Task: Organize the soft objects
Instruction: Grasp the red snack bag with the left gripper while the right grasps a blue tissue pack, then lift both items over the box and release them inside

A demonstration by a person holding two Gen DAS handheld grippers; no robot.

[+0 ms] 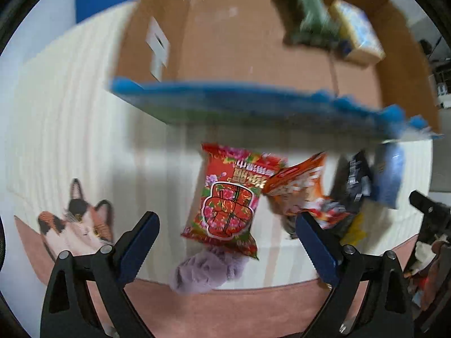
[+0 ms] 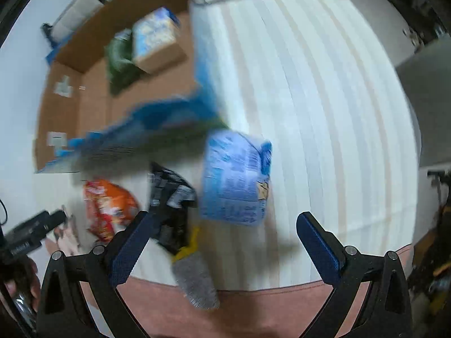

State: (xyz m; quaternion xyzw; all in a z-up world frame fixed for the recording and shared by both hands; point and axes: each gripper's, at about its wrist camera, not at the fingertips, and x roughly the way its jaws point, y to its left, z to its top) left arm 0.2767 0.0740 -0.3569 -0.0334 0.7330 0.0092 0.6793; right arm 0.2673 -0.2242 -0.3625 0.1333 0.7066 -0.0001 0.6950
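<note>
Beside the open cardboard box (image 1: 253, 56), snack packets wait for sorting. Left claw (image 1: 225, 236) gapes empty over the red snack packet (image 1: 228, 194), probably next; right claw (image 2: 222, 239) gapes empty near the blue pack (image 2: 236, 177).

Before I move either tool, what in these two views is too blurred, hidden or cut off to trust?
- Green item in the cardboard box: motion blur in both views, type unclear.
- Black packet: right view, partly behind the right tool finger; print unreadable.
- Purple fuzzy item: left view, its top hidden under the red floral snack bag.
- Grey fuzzy item: right view, blurred, identity unclear.
- Blue pack: text smeared.
</note>
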